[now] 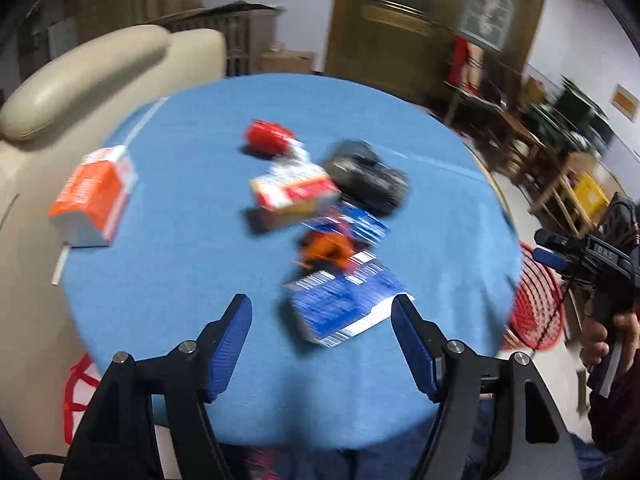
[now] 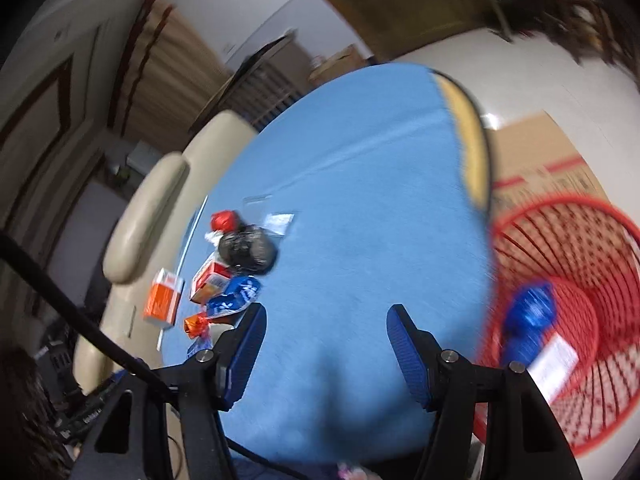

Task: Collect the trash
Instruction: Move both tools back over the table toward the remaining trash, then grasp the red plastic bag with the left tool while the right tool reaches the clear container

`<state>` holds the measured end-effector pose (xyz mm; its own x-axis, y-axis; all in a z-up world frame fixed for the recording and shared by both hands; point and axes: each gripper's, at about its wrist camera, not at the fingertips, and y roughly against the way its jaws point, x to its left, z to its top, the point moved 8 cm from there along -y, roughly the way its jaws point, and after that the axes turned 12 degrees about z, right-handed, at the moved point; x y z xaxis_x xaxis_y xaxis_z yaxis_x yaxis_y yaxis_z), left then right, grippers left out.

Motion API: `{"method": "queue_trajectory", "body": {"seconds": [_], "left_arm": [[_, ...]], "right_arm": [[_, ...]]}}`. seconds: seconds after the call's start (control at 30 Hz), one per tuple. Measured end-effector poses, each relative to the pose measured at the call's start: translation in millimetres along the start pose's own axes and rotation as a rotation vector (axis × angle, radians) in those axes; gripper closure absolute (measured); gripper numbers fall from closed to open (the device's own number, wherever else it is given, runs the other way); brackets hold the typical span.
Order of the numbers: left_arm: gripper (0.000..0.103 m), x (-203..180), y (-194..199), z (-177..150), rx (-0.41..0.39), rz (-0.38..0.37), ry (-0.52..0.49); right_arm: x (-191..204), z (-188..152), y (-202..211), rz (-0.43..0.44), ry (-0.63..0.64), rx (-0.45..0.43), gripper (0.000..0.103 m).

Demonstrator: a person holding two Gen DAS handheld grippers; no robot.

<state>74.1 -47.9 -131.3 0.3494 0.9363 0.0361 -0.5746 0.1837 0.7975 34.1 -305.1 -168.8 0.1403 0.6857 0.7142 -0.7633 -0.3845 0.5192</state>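
Gripper over blue cloth-covered round table

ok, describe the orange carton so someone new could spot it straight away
Start at the round table with the blue cloth. Go to its edge beside the cream padded armchair. The orange and white box-shaped carton sits there alone, a white straw beside it, well apart from the cluster of wrappers mid-table, whose red and yellow box is smaller.

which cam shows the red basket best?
Right wrist view. The red basket fills its right side beside the blue table, its inside visible with a blue wrapper already in it. The left wrist view shows only a blurred sliver of it past the table edge.
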Motion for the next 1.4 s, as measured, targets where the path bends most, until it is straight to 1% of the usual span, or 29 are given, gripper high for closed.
{"method": "queue_trajectory", "body": {"seconds": [0.17, 0.23, 0.33, 0.4, 0.43, 0.5, 0.57, 0.63, 0.73, 0.83, 0.93, 0.97, 1.0, 1.07, 1.1, 1.13, 1.17, 1.2, 1.23, 1.27, 1.3, 1.4], "left_arm": [[0.030, 33.8, -16.1, 41.5, -0.015, -0.009, 0.077], [0.030, 43.5, -31.1, 64.4, -0.007, -0.011, 0.101], [0.029, 48.1, -56.4, 92.8, 0.017, -0.014, 0.115], [0.029, 49.8, -81.6, 113.2, 0.053, -0.015, 0.131], [0.029, 49.9, -98.1, 125.9, 0.079, -0.026, 0.143], [0.029, 50.9, -123.9, 141.2, 0.124, -0.040, 0.175], [0.029, 50.7, -148.0, 158.5, 0.167, -0.056, 0.222], [0.029, 46.4, -169.1, 174.5, 0.203, -0.072, 0.259], [0.029, 35.4, -192.9, 190.4, 0.246, -0.101, 0.296], [0.029, 21.7, -218.9, 197.6, 0.307, -0.122, 0.317], [0.029, 9.5, -241.3, 196.2, 0.378, -0.130, 0.334], [0.029, 8.1, -245.9, 196.1, 0.390, -0.130, 0.341], [0.029, 5.6, -249.9, 194.8, 0.402, -0.127, 0.348], [0.029, -0.5, -256.5, 189.3, 0.425, -0.134, 0.356], [0.030, -3.3, -259.4, 185.2, 0.438, -0.132, 0.356], [0.031, -6.7, -262.4, 179.7, 0.454, -0.124, 0.347], [0.039, -9.0, -265.7, 176.1, 0.466, -0.120, 0.337], [0.057, -12.3, -267.7, 171.2, 0.479, -0.122, 0.327], [0.057, -15.4, -267.9, 167.7, 0.483, -0.128, 0.318], [0.057, -16.1, -266.0, 167.6, 0.463, -0.120, 0.312], [0.058, -17.9, -264.9, 165.9, 0.461, -0.118, 0.303], [0.061, -21.6, -260.6, 161.7, 0.453, -0.120, 0.293]], "right_arm": [[43.0, 23.8, -51.9, -0.020, 0.130, 0.066, 0.036], [48.9, 31.4, -67.2, -0.044, 0.177, 0.087, 0.037], [52.0, 46.0, -90.6, -0.100, 0.245, 0.116, 0.037], [47.2, 57.3, -103.7, -0.134, 0.275, 0.132, 0.037], [44.6, 62.7, -111.2, -0.149, 0.287, 0.140, 0.037], [39.3, 71.8, -122.1, -0.167, 0.300, 0.153, 0.037], [36.1, 81.9, -139.0, -0.161, 0.302, 0.178, 0.037], [38.3, 89.8, -151.3, -0.129, 0.295, 0.191, 0.037], [42.6, 97.8, -170.8, -0.081, 0.286, 0.216, 0.037], [49.1, 98.4, -191.0, -0.067, 0.323, 0.254, 0.037], [48.2, 95.4, -209.3, -0.085, 0.348, 0.305, 0.037], [46.2, 94.6, -214.5, -0.095, 0.352, 0.321, 0.037], [44.9, 92.8, -219.8, -0.095, 0.354, 0.342, 0.037], [46.6, 92.3, -221.1, -0.075, 0.353, 0.343, 0.037], [47.5, 90.9, -220.7, -0.071, 0.353, 0.344, 0.042], [48.9, 89.7, -219.8, -0.057, 0.353, 0.347, 0.051], [51.4, 87.9, -218.5, -0.039, 0.355, 0.347, 0.056], [54.0, 86.5, -215.1, -0.026, 0.359, 0.343, 0.069], [55.9, 85.3, -210.3, -0.021, 0.360, 0.338, 0.079], [56.1, 84.1, -206.0, -0.026, 0.357, 0.333, 0.082], [55.5, 82.0, -200.7, -0.034, 0.353, 0.324, 0.086], [51.2, 74.8, -182.8, -0.050, 0.325, 0.306, 0.088]]}}
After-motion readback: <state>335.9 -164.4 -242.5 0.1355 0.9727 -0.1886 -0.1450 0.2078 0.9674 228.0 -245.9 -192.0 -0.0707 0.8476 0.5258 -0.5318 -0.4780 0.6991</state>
